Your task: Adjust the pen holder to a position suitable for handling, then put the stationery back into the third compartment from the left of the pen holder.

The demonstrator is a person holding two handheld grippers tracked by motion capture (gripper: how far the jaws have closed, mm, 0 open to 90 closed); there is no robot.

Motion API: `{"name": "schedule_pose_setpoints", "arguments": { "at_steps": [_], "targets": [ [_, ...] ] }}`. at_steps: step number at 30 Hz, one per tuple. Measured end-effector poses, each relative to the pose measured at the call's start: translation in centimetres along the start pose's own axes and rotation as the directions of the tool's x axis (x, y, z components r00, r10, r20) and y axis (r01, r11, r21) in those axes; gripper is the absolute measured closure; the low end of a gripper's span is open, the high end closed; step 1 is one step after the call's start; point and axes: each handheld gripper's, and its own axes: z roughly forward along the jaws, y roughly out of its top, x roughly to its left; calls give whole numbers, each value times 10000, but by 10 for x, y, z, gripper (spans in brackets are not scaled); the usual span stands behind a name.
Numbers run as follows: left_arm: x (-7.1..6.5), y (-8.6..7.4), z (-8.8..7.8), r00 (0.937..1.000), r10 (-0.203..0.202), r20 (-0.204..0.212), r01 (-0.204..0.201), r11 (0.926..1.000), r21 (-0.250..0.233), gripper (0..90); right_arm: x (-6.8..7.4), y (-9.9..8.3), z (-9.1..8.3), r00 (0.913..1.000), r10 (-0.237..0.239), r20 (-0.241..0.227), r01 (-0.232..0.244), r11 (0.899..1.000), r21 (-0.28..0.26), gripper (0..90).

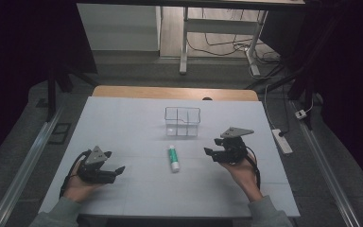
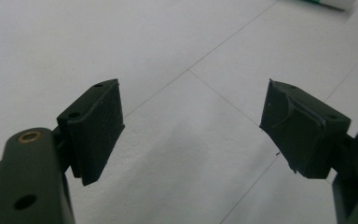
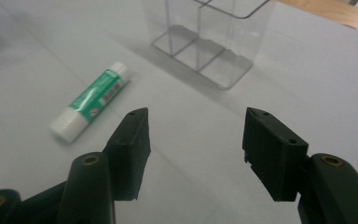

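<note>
A green-and-white glue stick [image 1: 173,158] lies flat on the white table [image 1: 137,127], midway between my two hands. In the right gripper view the glue stick [image 3: 91,101] lies to the left of the jaws, untouched. A clear plastic divided box [image 1: 183,121] stands upright behind it; the box [image 3: 209,37] looks empty. My right gripper [image 1: 208,152] hovers to the right of the stick, open with nothing between its fingers [image 3: 133,144]. My left gripper [image 1: 119,170] rests low at the left, jaws wide apart over bare table [image 2: 191,140].
A wooden strip [image 1: 175,92] edges the table's far side. Beyond it stand a desk frame [image 1: 217,33] and floor cables; a power strip [image 1: 282,140] lies right of the table. A corner of the glue stick [image 2: 331,3] shows in the left gripper view.
</note>
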Motion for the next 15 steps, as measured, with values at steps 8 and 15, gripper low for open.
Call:
{"name": "schedule_pose_setpoints", "arguments": {
  "at_steps": [8, 15],
  "targets": [
    [-2, -1, -5, 10000, -4, -83, 3, 9999, -168, 206, 17, 2, 2, 9990, -193, -405, 198, 9997, 111, 367],
    [-4, 1, -5, 9999, -2, -115, -1, 9997, -226, 206, 35, 6, 8, 9967, -470, -668, 502, 9977, 467, 352]
  ]
}}
